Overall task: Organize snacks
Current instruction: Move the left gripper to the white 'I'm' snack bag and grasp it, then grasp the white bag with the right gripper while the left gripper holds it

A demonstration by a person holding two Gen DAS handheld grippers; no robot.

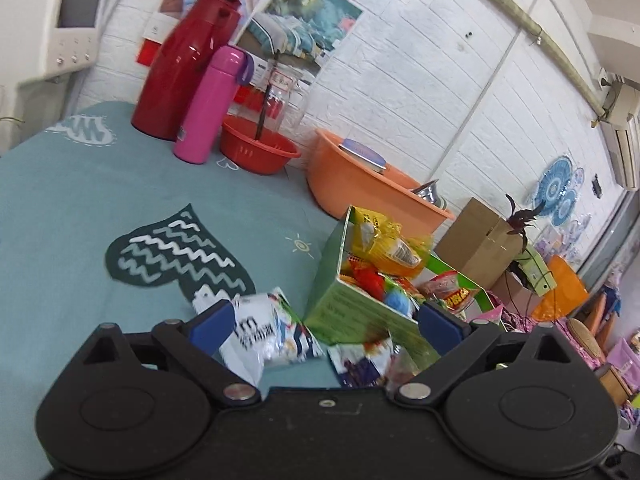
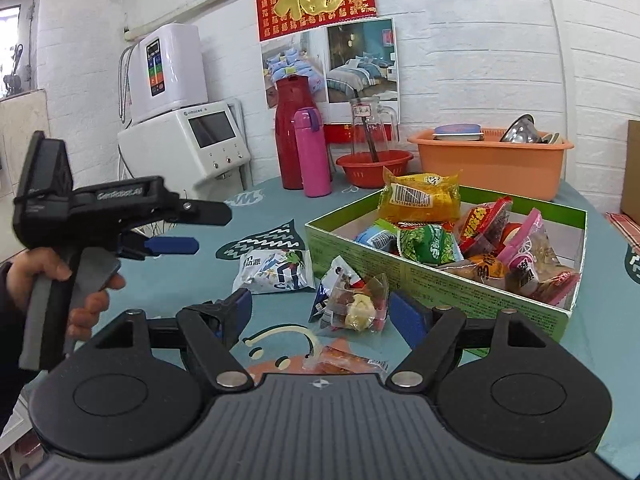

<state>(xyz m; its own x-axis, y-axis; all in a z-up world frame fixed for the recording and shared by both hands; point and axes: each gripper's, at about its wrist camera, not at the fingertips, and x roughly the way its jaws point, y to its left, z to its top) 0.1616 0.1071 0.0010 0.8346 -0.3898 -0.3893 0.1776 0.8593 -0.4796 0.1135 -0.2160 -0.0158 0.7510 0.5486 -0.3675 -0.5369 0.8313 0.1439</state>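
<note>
Snack packets lie loose on the teal tablecloth [image 2: 192, 292] beside my green box [image 2: 436, 284], which already holds a heap of wrapped treats. My right gripper [image 2: 320, 312] stands wide open just above the table, its blue pads flanking a clear mixed-candy packet [image 2: 356, 300] without touching it. An orange-wrapped snack [image 2: 340, 360] lies nearer still, almost under the claw. My left gripper [image 1: 324, 324] is also spread wide, poised low over the white-and-blue packet [image 1: 268, 332], which lies just beside the box's near corner; from the right camera I see my hand [image 2: 76, 284] around its handle. Risk, as I judge it: crinkled film may slip from the pads if I close on an edge, and the box wall sits close enough that a finger could nudge it and tip out the yellow pouch [image 2: 420, 196] perched on the rim. Both claws converging on neighbouring packets could also collide.
</note>
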